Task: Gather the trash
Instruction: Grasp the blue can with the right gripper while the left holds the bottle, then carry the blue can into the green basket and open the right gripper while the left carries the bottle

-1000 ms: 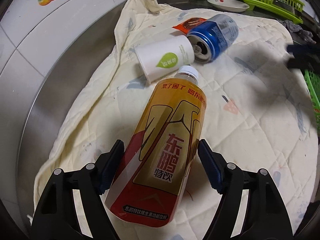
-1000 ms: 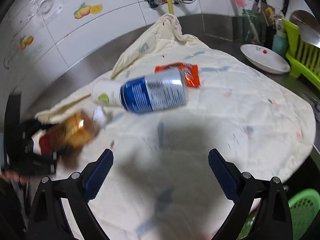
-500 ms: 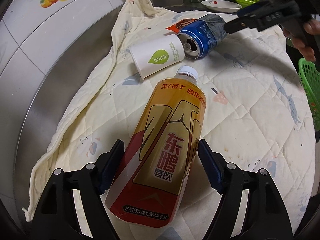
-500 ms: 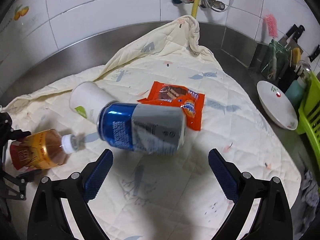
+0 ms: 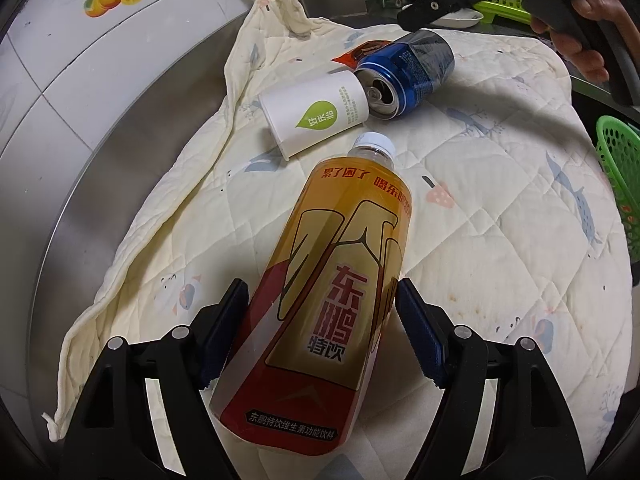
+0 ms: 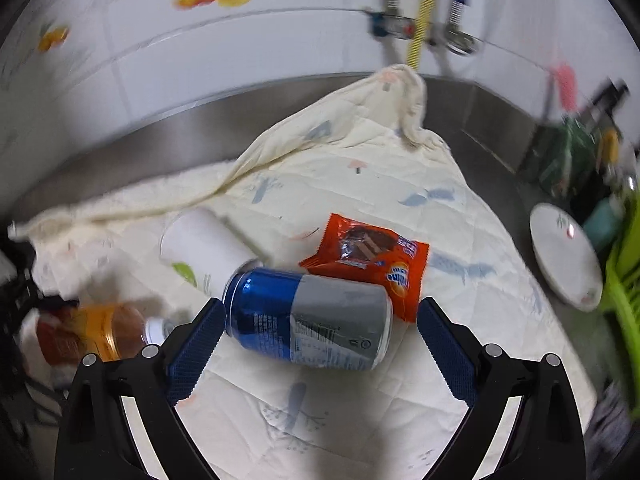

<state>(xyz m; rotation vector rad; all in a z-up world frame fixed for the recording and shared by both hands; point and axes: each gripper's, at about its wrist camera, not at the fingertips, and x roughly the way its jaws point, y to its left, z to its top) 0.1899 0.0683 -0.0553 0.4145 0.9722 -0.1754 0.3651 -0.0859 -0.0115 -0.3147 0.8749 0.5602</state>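
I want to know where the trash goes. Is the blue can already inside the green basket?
No, the blue can lies on its side on the quilted cloth, between the right gripper fingers.

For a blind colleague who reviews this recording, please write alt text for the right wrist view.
The open right gripper straddles a blue and silver can lying on its side on a cream quilted cloth. Behind the can lie a white paper cup and an orange snack wrapper; a capped amber bottle lies at far left.
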